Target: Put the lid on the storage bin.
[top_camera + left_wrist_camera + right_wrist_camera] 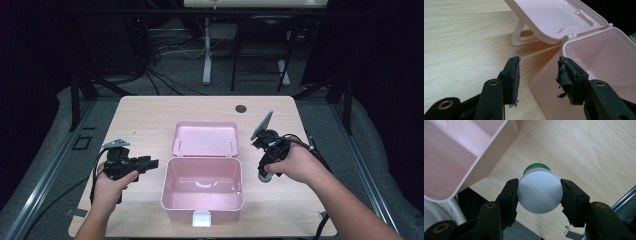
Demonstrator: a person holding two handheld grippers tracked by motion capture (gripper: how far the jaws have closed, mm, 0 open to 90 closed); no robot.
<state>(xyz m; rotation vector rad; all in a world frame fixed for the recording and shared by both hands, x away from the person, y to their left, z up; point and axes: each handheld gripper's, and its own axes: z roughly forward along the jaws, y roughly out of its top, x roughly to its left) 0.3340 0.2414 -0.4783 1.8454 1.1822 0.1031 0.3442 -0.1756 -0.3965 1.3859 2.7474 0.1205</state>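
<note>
Bottle with a white cap and green body, clamped by its cap between the 2 pads of the right gripper, above the table's right front part.

Right hand grips its tool from behind, jaws pointing down, just right of the open pink box. Left gripper hangs with its jaws wide apart and nothing between them, aimed at the box's left wall; the left hand holds it level over the wooden table. Box lid lies tipped back behind the box.
</note>
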